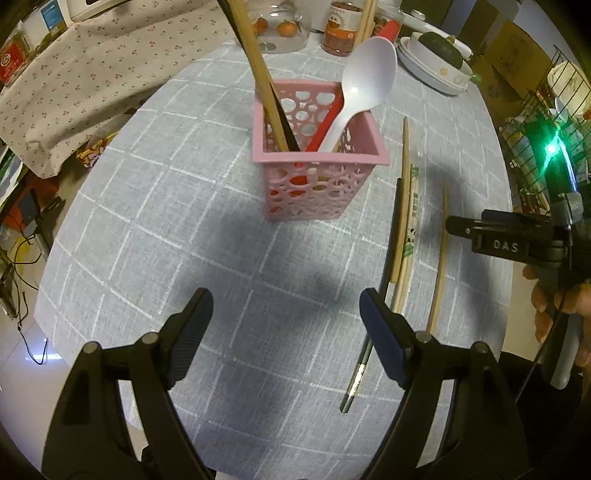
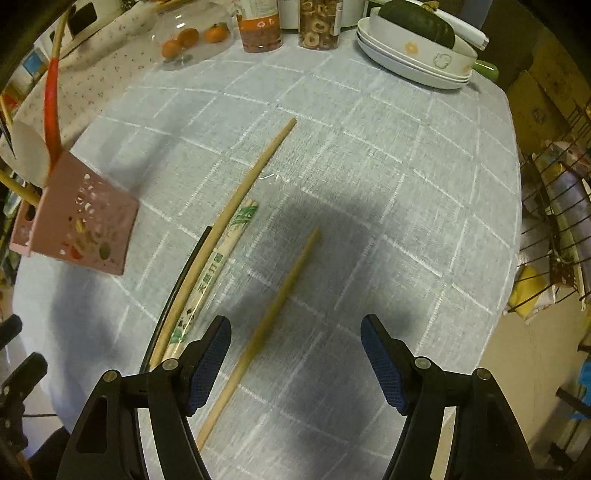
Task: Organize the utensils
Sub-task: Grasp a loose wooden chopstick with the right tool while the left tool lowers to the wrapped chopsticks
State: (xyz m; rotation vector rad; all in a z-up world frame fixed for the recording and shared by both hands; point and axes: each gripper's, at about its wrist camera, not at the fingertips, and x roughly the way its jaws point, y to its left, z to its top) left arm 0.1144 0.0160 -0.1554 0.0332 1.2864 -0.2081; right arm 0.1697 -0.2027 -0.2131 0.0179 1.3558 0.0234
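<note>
A pink perforated utensil basket stands upright mid-table and holds a white spoon, a wooden chopstick, a black stick and a red utensil. It also shows at the left in the right wrist view. On the cloth to its right lie a long wooden chopstick, a wrapped chopstick pair, a black chopstick and a single wooden chopstick. My left gripper is open and empty, in front of the basket. My right gripper is open and empty above the single chopstick.
A grey checked tablecloth covers the round table. At the back stand stacked white plates with a dark squash, jars and a glass dome over oranges. A floral cloth lies at the left. A wire rack stands right.
</note>
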